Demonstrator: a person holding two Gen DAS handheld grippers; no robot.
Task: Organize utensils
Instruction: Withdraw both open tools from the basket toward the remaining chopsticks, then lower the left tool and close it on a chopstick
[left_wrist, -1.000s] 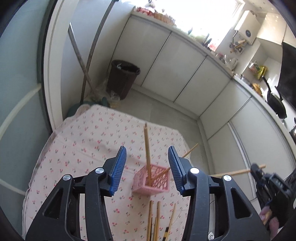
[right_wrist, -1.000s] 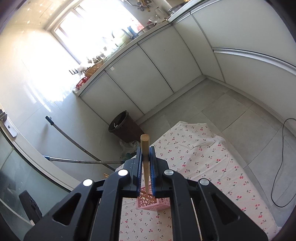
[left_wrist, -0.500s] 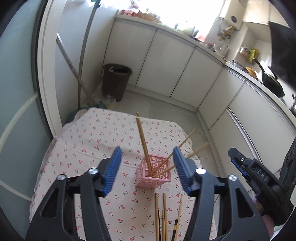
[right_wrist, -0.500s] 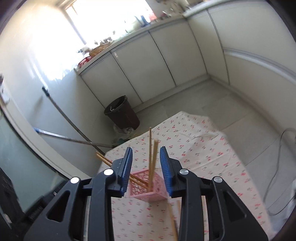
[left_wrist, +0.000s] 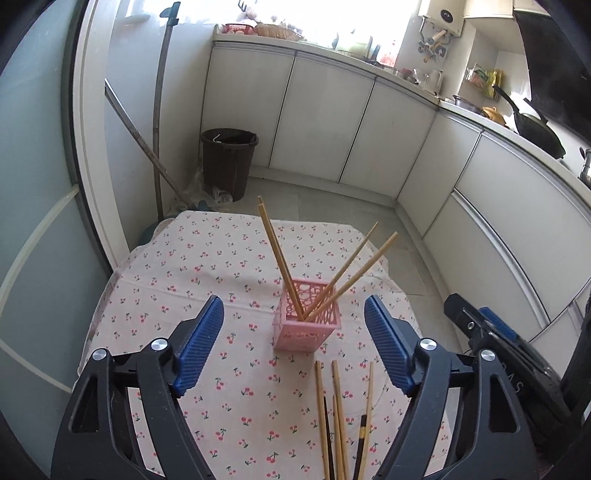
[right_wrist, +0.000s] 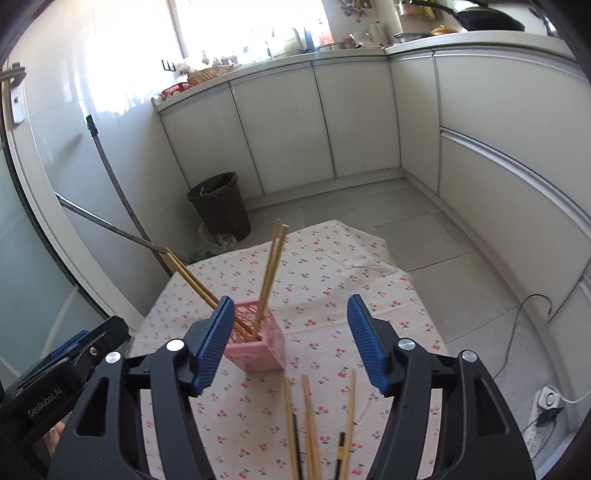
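Both left gripper (left_wrist: 293, 345) and right gripper (right_wrist: 291, 341) gaping, empty; loose chopsticks (left_wrist: 334, 417) flat on cloth at bottom centre, below pink basket (left_wrist: 306, 321): light, stiff, slick, likely best pinched mid-shaft.

White cabinets (left_wrist: 317, 122) are curving from twelve to three o'clock under a cluttered counter (left_wrist: 406, 74). Daylight is pouring through the window (right_wrist: 240, 22) at twelve. A dark bin (left_wrist: 229, 158) is standing on grey floor tiles (right_wrist: 424, 229), mop poles (left_wrist: 159, 110) leaning at ten o'clock.
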